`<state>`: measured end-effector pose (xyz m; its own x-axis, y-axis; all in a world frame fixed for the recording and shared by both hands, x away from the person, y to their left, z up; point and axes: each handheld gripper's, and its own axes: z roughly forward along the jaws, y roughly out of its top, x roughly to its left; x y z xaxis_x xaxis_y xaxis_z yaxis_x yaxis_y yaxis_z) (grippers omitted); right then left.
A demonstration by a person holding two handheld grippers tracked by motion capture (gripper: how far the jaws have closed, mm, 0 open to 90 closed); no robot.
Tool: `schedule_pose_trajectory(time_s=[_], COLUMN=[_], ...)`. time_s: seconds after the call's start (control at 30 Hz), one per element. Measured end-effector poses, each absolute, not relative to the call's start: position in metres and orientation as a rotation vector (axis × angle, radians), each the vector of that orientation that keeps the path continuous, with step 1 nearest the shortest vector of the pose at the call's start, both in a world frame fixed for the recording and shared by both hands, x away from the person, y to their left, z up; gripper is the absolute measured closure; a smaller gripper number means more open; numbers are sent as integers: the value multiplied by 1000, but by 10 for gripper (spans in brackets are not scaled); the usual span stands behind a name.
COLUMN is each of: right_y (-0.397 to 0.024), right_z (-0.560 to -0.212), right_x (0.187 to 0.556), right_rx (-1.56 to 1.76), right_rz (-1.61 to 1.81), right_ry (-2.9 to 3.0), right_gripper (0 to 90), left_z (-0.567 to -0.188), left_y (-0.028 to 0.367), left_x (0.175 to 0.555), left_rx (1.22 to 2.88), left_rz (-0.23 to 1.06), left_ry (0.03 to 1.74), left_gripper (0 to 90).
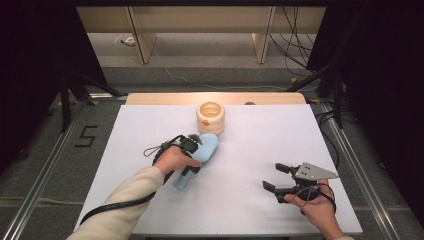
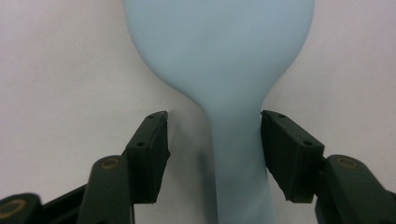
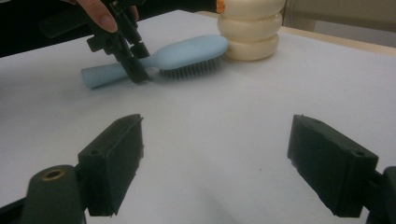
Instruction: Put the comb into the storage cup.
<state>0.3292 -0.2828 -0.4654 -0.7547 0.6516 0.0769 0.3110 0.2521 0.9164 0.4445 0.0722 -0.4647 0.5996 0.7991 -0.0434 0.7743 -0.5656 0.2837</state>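
Left claw half wide around the blue brush handle, one pad touching, the other just off; brush lying flat beside the cream ring cup, handle pointing away from it; right claw wide, empty, well apart

Left gripper points straight down with jaws partly apart; right gripper sits low, jaws spread wide, hand underneath.

Pale blue hairbrush; cream holder
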Motion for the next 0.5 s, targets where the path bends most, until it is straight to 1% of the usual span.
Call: schedule_pose_trajectory(time_s=[0.5], right_y=[-283], right_z=[-466], right_x=[330], right_rx=[883], right_rz=[1498], right_ry=[2214], right_gripper=[193], left_z=[-464], left_y=[66], left_x=[451], left_rx=[2586], left_rz=[124], left_ry=[1292], left_gripper=[489])
